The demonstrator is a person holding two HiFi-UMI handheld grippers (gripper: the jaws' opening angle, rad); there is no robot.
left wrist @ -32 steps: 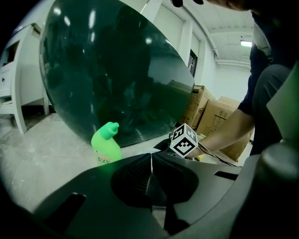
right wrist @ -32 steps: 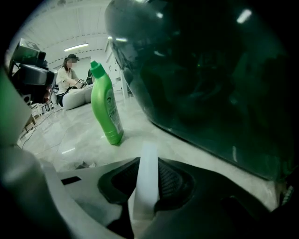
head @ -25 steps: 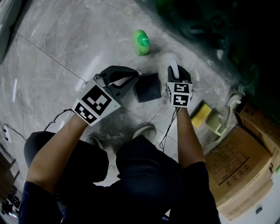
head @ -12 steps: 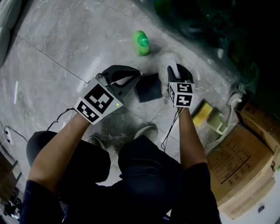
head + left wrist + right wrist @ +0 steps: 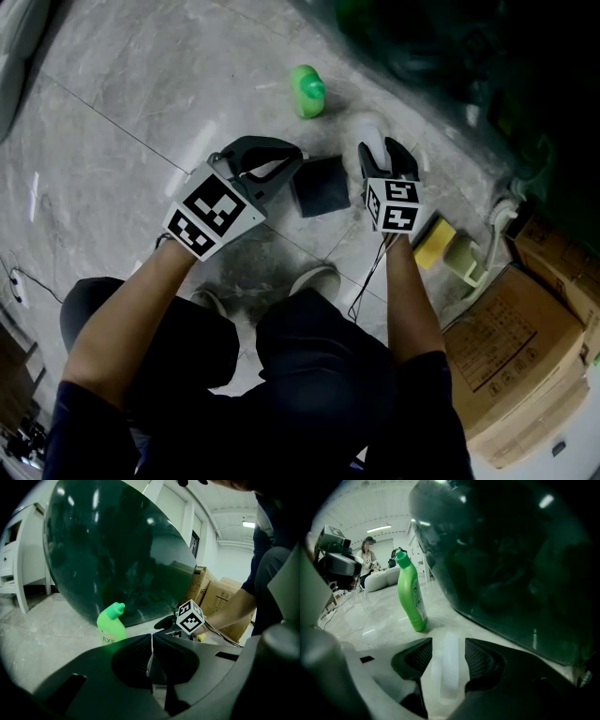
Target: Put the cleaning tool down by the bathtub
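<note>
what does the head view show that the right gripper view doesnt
Only the head view: the yellow sponge, the cardboard boxes, the dark block and the person's shoe.
Only the right gripper view: a seated person far back, and the right gripper jaws opening, with the white tool between them and the pads off it.
Both: the green bottle, the bathtub, the white tool and the floor.

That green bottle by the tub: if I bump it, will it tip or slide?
Probably tips: the green bottle stands tall and narrow on a small base. The polished floor looks slick, so a low nudge might slide it instead.
</note>
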